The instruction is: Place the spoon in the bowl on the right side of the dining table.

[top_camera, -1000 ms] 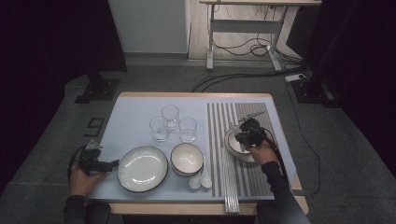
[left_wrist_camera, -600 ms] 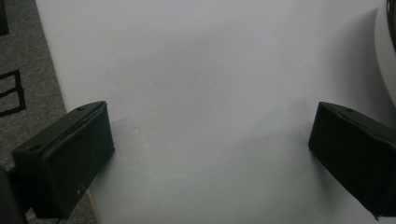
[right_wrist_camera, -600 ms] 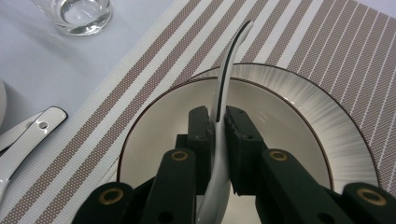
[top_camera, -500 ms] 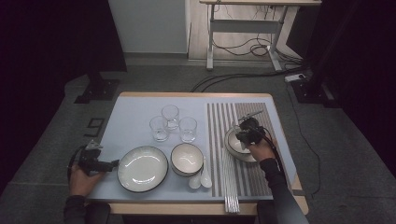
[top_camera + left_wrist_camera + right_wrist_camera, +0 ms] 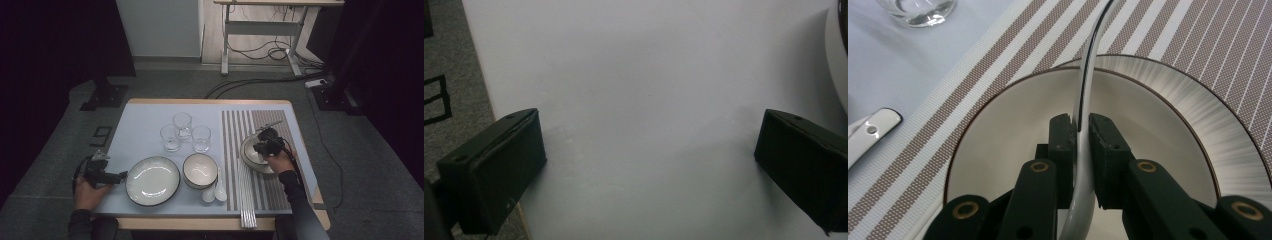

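Note:
My right gripper [image 5: 260, 147] [image 5: 1080, 125] is shut on the dark-edged rim of a white dish [image 5: 1088, 60], which the right gripper view shows edge-on. The dish [image 5: 256, 154] hangs just over a wider plate with a ribbed grey rim [image 5: 1198, 110] on the striped mat [image 5: 260, 120] [image 5: 1198, 30]. My left gripper [image 5: 120, 176] [image 5: 649, 165] stands open near the table's left front edge, level over bare white tabletop, with nothing between its jaws. Its tips point at a large white plate [image 5: 152, 180], whose edge [image 5: 841, 60] shows at the right of the left gripper view.
Three drinking glasses [image 5: 183, 124] stand mid-table; one glass [image 5: 918, 10] is beside the mat. A bowl [image 5: 200, 170] and two white spoons [image 5: 215, 190] lie by the mat's left edge, with a spoon handle [image 5: 873, 127] close by. Grey floor lies beyond the table edge [image 5: 454, 60].
My right gripper has sunk a little with the dish, closer to the plate on the striped mat. The left gripper has kept still.

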Demonstrator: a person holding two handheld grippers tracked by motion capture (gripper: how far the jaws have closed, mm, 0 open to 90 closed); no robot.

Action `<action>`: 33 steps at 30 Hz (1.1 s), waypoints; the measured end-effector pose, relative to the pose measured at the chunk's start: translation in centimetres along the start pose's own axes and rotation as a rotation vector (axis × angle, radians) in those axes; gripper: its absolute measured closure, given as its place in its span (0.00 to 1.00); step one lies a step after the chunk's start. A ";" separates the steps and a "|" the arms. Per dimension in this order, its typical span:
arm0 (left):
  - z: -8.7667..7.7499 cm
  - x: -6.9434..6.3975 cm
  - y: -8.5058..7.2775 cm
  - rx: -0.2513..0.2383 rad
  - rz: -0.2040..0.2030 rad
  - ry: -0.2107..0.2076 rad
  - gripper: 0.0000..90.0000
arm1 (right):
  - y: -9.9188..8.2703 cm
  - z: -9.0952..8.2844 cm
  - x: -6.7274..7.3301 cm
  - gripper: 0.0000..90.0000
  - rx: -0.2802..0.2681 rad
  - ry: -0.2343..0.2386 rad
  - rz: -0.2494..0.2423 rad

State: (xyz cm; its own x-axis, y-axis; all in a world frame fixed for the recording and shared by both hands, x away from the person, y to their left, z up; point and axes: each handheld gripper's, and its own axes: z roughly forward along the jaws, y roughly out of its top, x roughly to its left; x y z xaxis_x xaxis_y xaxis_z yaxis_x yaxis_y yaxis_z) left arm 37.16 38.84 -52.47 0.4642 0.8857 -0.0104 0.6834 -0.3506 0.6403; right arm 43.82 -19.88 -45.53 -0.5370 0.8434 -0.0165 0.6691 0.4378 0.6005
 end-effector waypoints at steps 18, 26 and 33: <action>0.0 0.0 0.0 0.000 0.000 0.000 0.00 | -1.2 0.9 -0.8 0.86 0.039 0.024 0.026; 0.0 0.0 0.0 0.000 0.000 0.000 0.00 | -1.3 0.8 -0.9 0.76 0.023 0.016 0.022; 0.0 0.0 0.0 0.000 0.000 0.000 0.00 | -1.3 0.4 -1.1 0.58 0.000 0.005 0.018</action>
State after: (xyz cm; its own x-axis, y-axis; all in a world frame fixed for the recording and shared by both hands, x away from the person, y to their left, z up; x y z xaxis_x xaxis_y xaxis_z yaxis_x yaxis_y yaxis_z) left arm 37.16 38.84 -52.46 0.4642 0.8857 -0.0103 0.6833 -0.3507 0.6404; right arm 43.75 -21.29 -46.58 -0.5273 0.8497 -0.0020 0.6787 0.4225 0.6007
